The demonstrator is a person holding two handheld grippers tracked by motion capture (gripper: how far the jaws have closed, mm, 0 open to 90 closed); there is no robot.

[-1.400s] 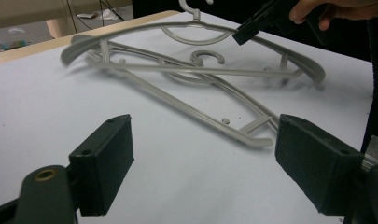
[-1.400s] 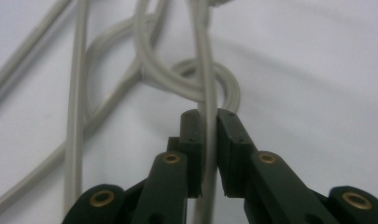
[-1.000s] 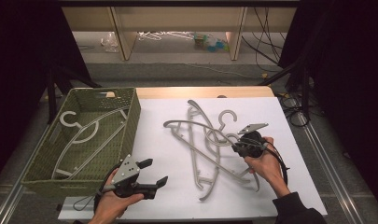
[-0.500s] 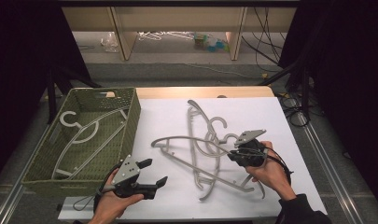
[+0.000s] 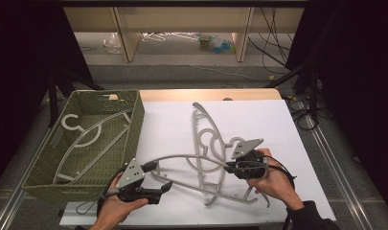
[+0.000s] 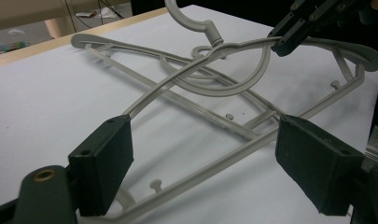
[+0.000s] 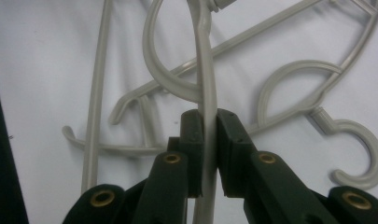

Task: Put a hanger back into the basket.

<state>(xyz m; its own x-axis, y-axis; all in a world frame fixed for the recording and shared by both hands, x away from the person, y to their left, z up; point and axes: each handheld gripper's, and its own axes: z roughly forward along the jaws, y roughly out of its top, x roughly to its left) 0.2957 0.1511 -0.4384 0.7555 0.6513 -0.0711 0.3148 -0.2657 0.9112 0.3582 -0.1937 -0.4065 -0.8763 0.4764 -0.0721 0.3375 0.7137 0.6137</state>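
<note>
Several grey plastic hangers lie tangled on the white sheet [image 5: 278, 124]. My right gripper [image 5: 228, 166] [image 7: 209, 116] is shut on one thin arm of a hanger [image 5: 187, 156] [image 7: 206, 70], slightly lifted. That arm curves left across the pile toward my left gripper [image 5: 159, 177] [image 6: 205, 128]. The left gripper is open, and the hanger's end [image 6: 177, 81] lies between its wide jaws without being touched. In the left gripper view the right gripper [image 6: 308, 18] shows at the top right, clamped on the same arm. A second hanger [image 5: 199, 125] lies lengthwise beneath.
A green woven basket [image 5: 134, 124] stands at the left with one hanger [image 5: 88, 134] inside. The wooden table edge [image 5: 206, 94] runs along the back. Cables and shelf legs sit on the floor beyond. Metal rails flank the table.
My right gripper has moved left and toward me, dragging the held hanger so its far end now reaches the left gripper's jaws. The left gripper has stayed in place.
</note>
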